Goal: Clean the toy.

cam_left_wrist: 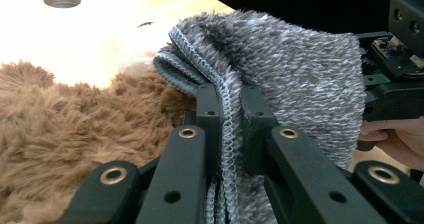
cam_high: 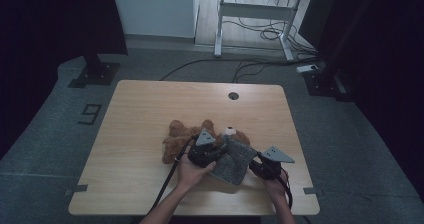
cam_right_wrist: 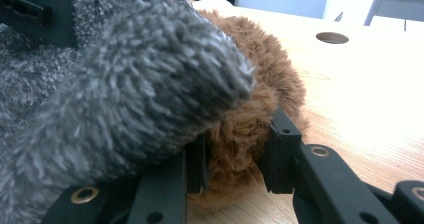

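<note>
Wooden table [cam_high: 150,114] bears unlabelled brown plush [cam_high: 177,139], grey cloth [cam_high: 235,159].

- A brown, shaggy plush teddy bear [cam_high: 180,138] lies flat on the wooden table, a little near of its middle. Its body spreads to the left, and a pale patch on it shows at the far right edge. In the right gripper view, a tuft of its brown fur [cam_right_wrist: 240,134] sits between two black jaws.
- A grey, fuzzy knitted garment [cam_high: 235,160] with a stitched hem [cam_left_wrist: 226,129] drapes over the bear's right side, sloping down toward the near right. The hem is pinched between two black jaws.
</note>
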The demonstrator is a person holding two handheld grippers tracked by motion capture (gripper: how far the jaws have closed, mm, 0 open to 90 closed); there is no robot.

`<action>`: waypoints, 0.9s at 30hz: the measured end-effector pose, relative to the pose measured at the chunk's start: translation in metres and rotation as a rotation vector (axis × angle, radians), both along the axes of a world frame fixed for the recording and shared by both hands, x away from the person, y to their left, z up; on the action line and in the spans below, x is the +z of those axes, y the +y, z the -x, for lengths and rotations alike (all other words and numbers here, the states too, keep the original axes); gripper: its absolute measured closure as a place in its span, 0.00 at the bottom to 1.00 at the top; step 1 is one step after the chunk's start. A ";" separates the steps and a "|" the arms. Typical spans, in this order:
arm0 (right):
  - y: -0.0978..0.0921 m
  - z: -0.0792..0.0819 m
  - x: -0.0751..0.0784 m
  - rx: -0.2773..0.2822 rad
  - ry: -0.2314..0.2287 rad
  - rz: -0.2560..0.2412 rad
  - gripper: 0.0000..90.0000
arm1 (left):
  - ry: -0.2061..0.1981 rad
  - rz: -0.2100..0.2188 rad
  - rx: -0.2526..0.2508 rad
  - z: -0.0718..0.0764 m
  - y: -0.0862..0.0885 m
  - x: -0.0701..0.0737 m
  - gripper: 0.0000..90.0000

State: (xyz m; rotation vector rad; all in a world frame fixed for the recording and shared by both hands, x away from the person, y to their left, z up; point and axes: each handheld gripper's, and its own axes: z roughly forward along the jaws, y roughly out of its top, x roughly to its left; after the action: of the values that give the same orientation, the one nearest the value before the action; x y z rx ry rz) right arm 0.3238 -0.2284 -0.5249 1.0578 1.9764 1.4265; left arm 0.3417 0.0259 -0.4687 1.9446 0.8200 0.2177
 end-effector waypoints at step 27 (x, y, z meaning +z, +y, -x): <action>-0.002 0.001 -0.001 -0.007 0.007 -0.003 0.80 | -0.100 0.007 0.217 0.025 0.125 0.009 0.90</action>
State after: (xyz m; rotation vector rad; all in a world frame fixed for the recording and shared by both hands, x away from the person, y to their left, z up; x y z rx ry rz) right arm 0.3225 -0.2309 -0.5264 1.0711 1.9740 1.4244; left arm 0.3166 0.1507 -0.4598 1.8216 0.9637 0.4379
